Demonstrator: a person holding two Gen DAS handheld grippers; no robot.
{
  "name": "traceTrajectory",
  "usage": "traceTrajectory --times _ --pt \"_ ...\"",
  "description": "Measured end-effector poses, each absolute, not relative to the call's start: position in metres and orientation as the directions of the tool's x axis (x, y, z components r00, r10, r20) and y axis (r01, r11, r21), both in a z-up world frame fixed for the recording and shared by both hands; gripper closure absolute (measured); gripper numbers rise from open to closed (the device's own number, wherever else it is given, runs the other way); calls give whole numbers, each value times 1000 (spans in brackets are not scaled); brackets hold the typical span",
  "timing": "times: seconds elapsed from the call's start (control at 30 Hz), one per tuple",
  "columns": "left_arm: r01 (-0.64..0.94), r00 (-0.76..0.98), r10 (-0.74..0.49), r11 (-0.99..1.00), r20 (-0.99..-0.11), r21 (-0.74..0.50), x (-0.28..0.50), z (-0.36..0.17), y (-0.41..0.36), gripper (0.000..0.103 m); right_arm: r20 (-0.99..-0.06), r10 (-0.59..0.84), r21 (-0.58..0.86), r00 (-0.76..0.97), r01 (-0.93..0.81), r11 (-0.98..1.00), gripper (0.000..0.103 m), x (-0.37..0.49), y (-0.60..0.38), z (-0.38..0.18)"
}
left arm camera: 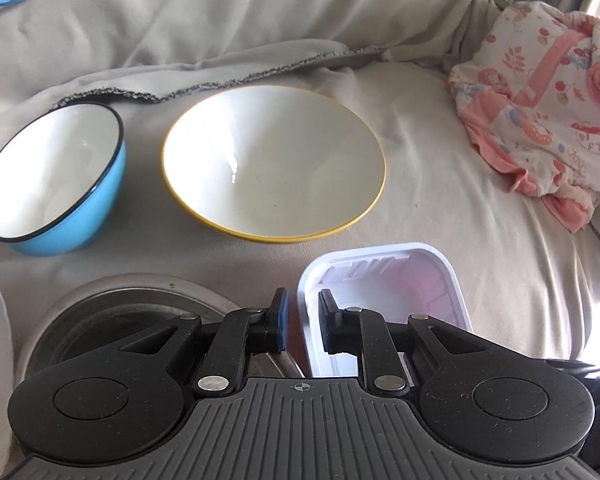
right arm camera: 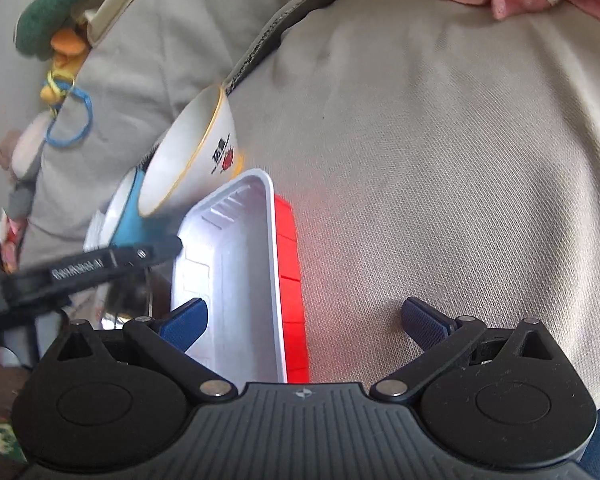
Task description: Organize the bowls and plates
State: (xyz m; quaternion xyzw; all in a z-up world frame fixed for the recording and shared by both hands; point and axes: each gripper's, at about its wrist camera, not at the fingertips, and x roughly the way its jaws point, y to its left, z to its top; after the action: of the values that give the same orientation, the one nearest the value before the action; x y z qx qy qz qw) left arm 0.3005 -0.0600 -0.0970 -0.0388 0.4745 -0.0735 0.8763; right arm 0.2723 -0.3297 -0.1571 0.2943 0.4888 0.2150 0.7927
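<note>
Only the right wrist view shows the plastic tray's (right arm camera: 236, 280) red outer wall; the left shows a steel pan (left arm camera: 112, 312) beside it. The left gripper (left arm camera: 302, 320) has its fingers pinched narrowly on the tray's thin white rim. The right gripper (right arm camera: 304, 318) stands wide, straddling the tray's far wall. Beyond the fingers, a glossy yellow-rimmed bowl (left arm camera: 274, 160) and blue enamel bowl (left arm camera: 56, 178) sit on the cloth-covered sofa (left arm camera: 440, 160).

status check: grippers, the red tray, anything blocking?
Left gripper shut on the tray's near wall. Right gripper open, straddling its red side. Steel bowl beside it; nothing blocking.
</note>
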Motion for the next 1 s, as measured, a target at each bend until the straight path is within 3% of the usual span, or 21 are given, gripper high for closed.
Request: traceTrajectory --times 0.1,0.3,0.33,0.43,0.6,0.83,0.87,0.97,1.0 --pt "105 513 -196 981 -835 -166 304 -103 -66 83 -644 649 693 405 -49 719 0 278 -333 -157" --pt "93 455 -311 948 -834 -303 298 -107 -70 84 -700 562 530 441 -207 822 3 270 -302 -142" --pt "96 445 -318 946 -837 -309 297 -108 -73 84 -697 527 475 486 -238 847 6 265 -295 -138" --pt "104 410 -354 934 -840 -343 298 -111 -80 81 -705 436 325 560 -291 900 30 262 -278 -129" --pt "109 440 -368 927 -819 -359 315 -100 -90 82 -723 407 313 558 -260 913 52 277 -283 -127" --pt "173 493 -451 889 -744 -425 355 -89 -115 82 -694 245 211 677 -134 968 52 332 -311 -108" --pt "183 505 -457 886 -732 -426 352 -84 -114 82 -684 207 192 699 -101 976 50 333 -316 -103" --pt "194 543 -457 884 -704 -425 336 -68 -99 82 -644 183 191 743 -76 979 27 322 -326 -86" --pt "190 558 -449 888 -698 -420 330 -63 -91 82 -634 176 190 753 -69 979 24 315 -327 -81"
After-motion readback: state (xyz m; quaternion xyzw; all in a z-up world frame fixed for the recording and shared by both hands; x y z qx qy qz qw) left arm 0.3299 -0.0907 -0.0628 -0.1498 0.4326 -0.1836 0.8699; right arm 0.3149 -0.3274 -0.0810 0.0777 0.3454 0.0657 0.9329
